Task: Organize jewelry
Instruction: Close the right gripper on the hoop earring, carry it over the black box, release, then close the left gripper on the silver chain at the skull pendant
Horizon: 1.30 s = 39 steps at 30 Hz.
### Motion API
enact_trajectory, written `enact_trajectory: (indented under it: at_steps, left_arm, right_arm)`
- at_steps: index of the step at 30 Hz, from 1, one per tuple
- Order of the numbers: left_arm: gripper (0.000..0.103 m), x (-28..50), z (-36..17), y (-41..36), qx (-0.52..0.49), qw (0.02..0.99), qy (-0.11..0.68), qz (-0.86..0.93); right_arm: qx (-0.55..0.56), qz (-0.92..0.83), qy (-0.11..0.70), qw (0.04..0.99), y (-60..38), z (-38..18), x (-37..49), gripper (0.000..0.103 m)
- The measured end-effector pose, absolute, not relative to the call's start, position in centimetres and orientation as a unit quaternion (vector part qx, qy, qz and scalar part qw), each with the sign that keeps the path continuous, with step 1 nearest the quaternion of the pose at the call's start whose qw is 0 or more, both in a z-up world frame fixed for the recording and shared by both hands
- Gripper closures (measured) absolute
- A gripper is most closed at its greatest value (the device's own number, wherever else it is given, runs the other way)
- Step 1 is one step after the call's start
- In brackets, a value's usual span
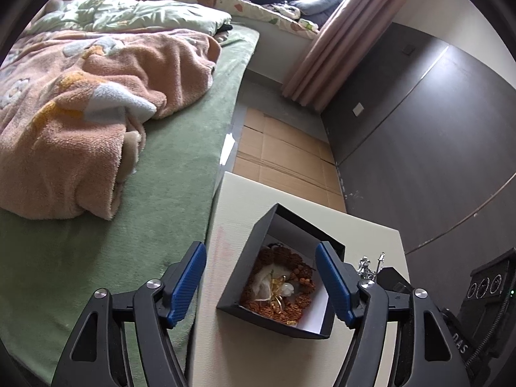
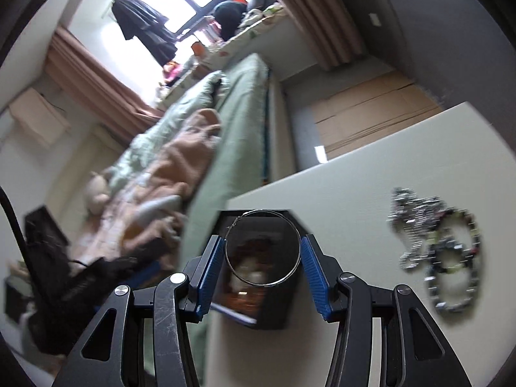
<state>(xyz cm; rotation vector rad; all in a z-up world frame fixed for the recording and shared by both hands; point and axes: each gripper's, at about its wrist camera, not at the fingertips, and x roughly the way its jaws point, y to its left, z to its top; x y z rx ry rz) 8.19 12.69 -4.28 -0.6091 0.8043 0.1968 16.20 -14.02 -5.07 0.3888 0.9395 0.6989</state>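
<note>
A black open box (image 1: 283, 317) sits on the cream table (image 1: 238, 216). It holds brown bead strands (image 1: 283, 262) and a white and gold piece. My left gripper (image 1: 261, 285) is open, its blue pads on either side of the box, above it. My right gripper (image 2: 262, 272) is shut on a large thin silver hoop (image 2: 262, 247), held between the blue pads above the same box (image 2: 274, 319). A pile of silver chains and beaded bracelets (image 2: 441, 251) lies on the table to the right, blurred.
A green bed (image 1: 180, 142) with a peach blanket (image 1: 80, 106) borders the table on the left. Flat cardboard (image 1: 283, 158) lies on the floor beyond. A dark wall panel (image 1: 435, 148) is at right. Small silver pieces (image 1: 367, 266) stand beside the box.
</note>
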Motion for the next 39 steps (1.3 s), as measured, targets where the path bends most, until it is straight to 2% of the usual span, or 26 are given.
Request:
enact_trajectory:
  at_steps: [7, 8, 9, 11, 13, 18, 24, 27, 39]
  left_arm:
    - [0.026, 8.1, -4.2, 12.8, -0.293, 0.872, 0.381, 0.088]
    - [0.026, 8.1, -4.3, 12.9, -0.294, 0.872, 0.382, 0.087]
    - [0.026, 8.1, -4.3, 13.0, -0.294, 0.872, 0.382, 0.088]
    - [0.023, 8.0, -4.3, 13.1, -0.295, 0.872, 0.381, 0.089]
    - [0.019, 8.0, -4.3, 13.1, -0.299, 0.871, 0.379, 0.089]
    - [0.017, 8.1, -4.0, 12.1, -0.299, 0.873, 0.376, 0.081]
    - [0.017, 8.4, -3.6, 9.7, -0.28, 0.882, 0.374, 0.066]
    - [0.017, 8.6, -3.4, 8.4, -0.273, 0.885, 0.373, 0.053]
    - [0.017, 10.2, -3.2, 2.8, -0.235, 0.897, 0.374, 0.015]
  right_arm:
    - [0.226, 0.384, 0.448, 0.775, -10.8, -5.9, 15.8, 0.052]
    - [0.237, 0.396, 0.455, 0.761, -10.6, -6.1, 15.9, 0.048]
    - [0.243, 0.403, 0.471, 0.746, -10.1, -6.6, 16.1, 0.04]
    - [0.235, 0.388, 0.489, 0.745, -9.8, -7.3, 16.3, 0.034]
    - [0.232, 0.377, 0.49, 0.751, -10.4, -7.5, 16.4, 0.032]
    - [0.235, 0.367, 0.48, 0.762, -12.5, -6.7, 16.3, 0.021]
    - [0.23, 0.35, 0.463, 0.781, -15.9, -5.0, 16.0, 0.019]
    - [0.221, 0.329, 0.465, 0.792, -17.6, -4.6, 16.1, 0.009]
    - [0.236, 0.256, 0.473, 0.81, -24.8, -4.8, 16.7, 0.009]
